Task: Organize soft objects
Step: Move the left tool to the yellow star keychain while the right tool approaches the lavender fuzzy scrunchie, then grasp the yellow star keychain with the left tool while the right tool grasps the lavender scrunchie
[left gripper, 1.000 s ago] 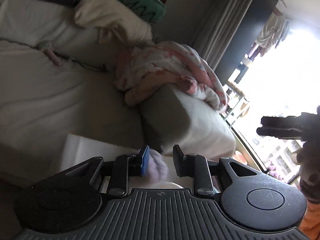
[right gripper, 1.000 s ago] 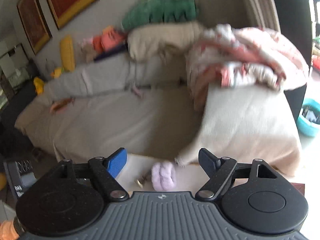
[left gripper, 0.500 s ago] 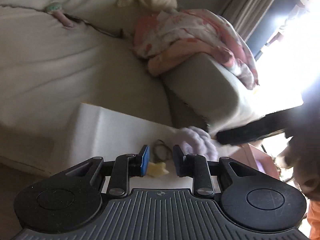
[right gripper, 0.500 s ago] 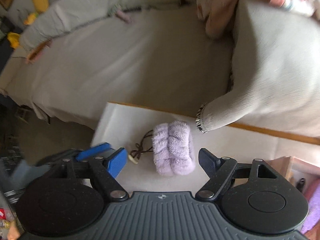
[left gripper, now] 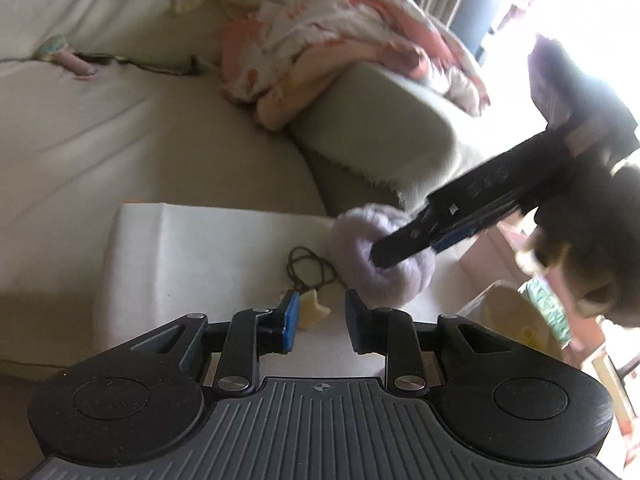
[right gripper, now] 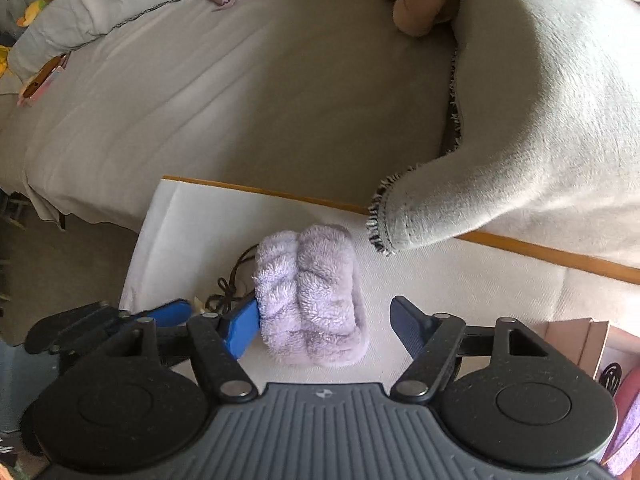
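The right hand-held gripper [right gripper: 323, 322] stands wide open around a lilac fluffy bundle [right gripper: 311, 298]; its left blue pad [right gripper: 240, 326] touches the bundle's side, while the right finger sits apart from it with bare white surface between. In the left wrist view that same hand-held gripper is a dark, motion-blurred bar crossing the top of the bundle [left gripper: 376, 256], and the person's hand [left gripper: 576, 240] behind it is smeared and backlit, so its fingers cannot be made out. The left hand-held gripper [left gripper: 319, 320] is partly open with nothing between its pads, hovering low over the table [left gripper: 200, 252], just beside the bundle. A thin dark cord [left gripper: 310, 270] lies looped on the table left of the bundle, ending at a small pale tag [left gripper: 312, 314] half hidden behind the left finger; what the tag is cannot be told. The bundle itself is plush, ribbed into two rounded lobes with a seam between them, resting on the white table near its front edge. Beyond the table lies a grey-covered bed [right gripper: 240, 80], a fringed grey blanket corner [right gripper: 460, 208] overhanging the table's orange rim, and a pink-and-white quilt [left gripper: 340, 48], blurred.
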A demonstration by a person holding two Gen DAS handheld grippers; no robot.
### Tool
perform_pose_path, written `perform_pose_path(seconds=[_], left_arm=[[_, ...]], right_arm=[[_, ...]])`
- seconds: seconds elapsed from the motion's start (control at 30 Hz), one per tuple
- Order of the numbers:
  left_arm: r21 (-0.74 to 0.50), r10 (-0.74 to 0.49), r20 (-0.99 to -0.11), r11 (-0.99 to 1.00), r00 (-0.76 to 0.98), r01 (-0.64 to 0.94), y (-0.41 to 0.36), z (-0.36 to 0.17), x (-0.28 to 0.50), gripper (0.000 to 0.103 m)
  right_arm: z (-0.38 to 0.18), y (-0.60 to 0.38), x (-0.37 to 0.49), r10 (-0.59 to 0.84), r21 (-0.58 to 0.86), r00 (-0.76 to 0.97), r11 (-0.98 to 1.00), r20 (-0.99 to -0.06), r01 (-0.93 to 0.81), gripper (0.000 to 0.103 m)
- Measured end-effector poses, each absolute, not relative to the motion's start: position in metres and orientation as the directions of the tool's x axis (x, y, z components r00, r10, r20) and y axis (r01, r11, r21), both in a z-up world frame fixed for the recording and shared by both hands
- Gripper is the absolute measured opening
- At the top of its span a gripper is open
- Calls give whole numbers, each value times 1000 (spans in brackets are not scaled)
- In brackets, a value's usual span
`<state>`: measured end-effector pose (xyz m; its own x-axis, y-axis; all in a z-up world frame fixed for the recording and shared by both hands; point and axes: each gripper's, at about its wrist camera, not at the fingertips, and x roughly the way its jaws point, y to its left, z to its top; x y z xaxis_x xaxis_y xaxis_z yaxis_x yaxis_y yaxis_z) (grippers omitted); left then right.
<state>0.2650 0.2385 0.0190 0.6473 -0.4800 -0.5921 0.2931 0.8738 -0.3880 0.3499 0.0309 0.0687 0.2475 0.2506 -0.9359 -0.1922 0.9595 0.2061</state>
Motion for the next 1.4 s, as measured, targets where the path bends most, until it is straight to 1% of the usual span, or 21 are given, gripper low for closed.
perform_pose_path(seconds=[0.1,0.17,0.2,0.3,0.33,0.4,0.57,0.6,0.73,0.87,0.97,1.07,1.23,1.4], left_arm=[[-364,-439,-641,896,630,254,237,11,273,28],[-381,-442,-633,893,636,241,239,9,276,28],[-389,-444,-633,891,634,235,240,9,279,28],[-363,-431,-639,899,638,244,236,9,286,28],[-348,-428,-639,902,639,256,233,9,288,28],[-324,-423,-641,906,641,273,229,9,293,28],[-272,-408,-643,913,648,305,218,8,298,27],[-259,-401,-645,915,650,309,217,8,296,26],[-209,-387,-650,919,654,335,218,9,280,24],[-95,-319,-665,933,676,348,216,12,264,22],[-37,-298,-685,925,665,378,210,14,257,22],[10,-284,-710,911,645,412,204,16,251,25],[-15,-247,-739,936,627,352,200,20,253,24],[-2,-215,-760,945,614,328,195,23,257,24]], right_arm=[[71,31,348,252,200,259,957,-932,-210,72],[71,31,348,251,196,266,956,-931,-217,72],[71,31,348,251,195,268,956,-930,-218,70],[64,37,351,257,198,263,953,-930,-229,54],[63,38,351,257,198,258,952,-931,-232,51],[61,40,350,256,197,253,951,-933,-239,46],[63,44,344,250,178,266,947,-931,-267,40],[65,42,342,253,180,269,946,-929,-268,39],[74,37,336,257,182,285,947,-924,-264,36],[78,33,331,242,163,306,951,-921,-262,36],[75,32,330,238,163,300,953,-924,-256,35],[73,32,328,240,168,291,953,-926,-254,35],[77,28,321,282,207,292,943,-914,-262,35],[90,17,306,314,225,325,932,-892,-284,34]])
